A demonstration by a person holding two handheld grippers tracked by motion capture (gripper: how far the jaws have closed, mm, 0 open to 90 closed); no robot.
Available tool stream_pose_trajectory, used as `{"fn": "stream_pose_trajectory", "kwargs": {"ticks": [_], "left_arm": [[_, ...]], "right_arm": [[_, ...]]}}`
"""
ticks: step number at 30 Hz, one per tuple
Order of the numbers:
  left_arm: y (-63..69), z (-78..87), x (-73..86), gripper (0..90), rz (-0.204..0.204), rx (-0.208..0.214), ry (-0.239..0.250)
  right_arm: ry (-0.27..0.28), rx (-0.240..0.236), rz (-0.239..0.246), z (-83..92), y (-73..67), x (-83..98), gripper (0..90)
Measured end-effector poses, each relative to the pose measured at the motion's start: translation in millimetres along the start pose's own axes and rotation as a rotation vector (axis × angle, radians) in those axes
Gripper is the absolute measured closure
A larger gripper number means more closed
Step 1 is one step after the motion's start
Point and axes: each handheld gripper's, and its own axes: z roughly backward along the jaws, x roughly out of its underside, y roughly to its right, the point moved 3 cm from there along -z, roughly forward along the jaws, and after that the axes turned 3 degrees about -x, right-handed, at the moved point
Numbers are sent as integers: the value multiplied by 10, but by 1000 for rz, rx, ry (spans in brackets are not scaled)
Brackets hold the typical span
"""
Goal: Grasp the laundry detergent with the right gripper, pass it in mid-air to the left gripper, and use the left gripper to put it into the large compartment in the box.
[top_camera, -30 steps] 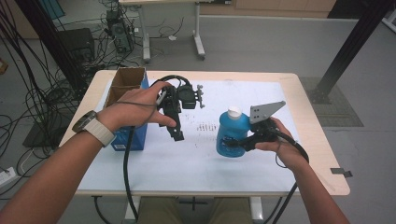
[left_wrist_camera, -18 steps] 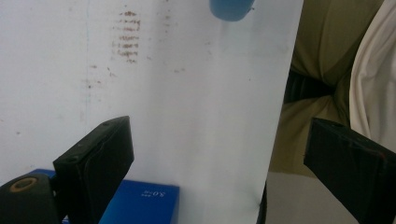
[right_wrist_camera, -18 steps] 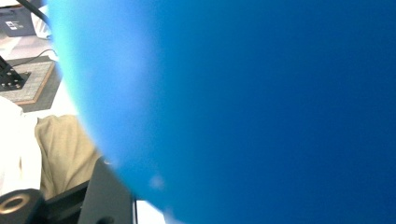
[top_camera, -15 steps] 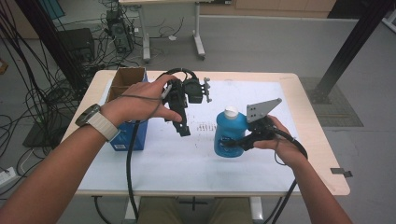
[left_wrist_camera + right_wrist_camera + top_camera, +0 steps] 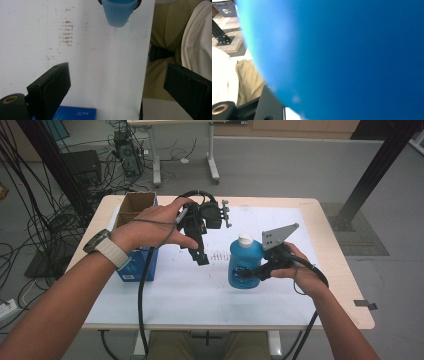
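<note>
A blue bottle with a white cap stands upright on the white mat, right of the middle. My right gripper is shut on its lower body from the right side. In the right gripper view the bottle is pressed close to the camera, with one black jaw at the lower left. My left gripper hangs above the mat to the left of the bottle, tips pointing down and apart from it. Its jaws stand wide open with only bare mat between them, and the bottle's base lies farther off.
An open cardboard box sits at the table's far left, with a blue box in front of it. The blue box also lies just below the left jaws. The table's front edge is near the person's lap. Cables trail from both grippers.
The left gripper has drifted slightly to the right, toward the bottle, still open. The right gripper and the bottle have stayed where they were.
</note>
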Motion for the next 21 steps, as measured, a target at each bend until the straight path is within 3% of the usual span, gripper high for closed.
{"fn": "stream_pose_trajectory", "kwargs": {"ticks": [21], "left_arm": [[1, 43, -141, 75, -21, 2, 5]], "right_arm": [[-26, -45, 22, -38, 17, -89, 440]]}}
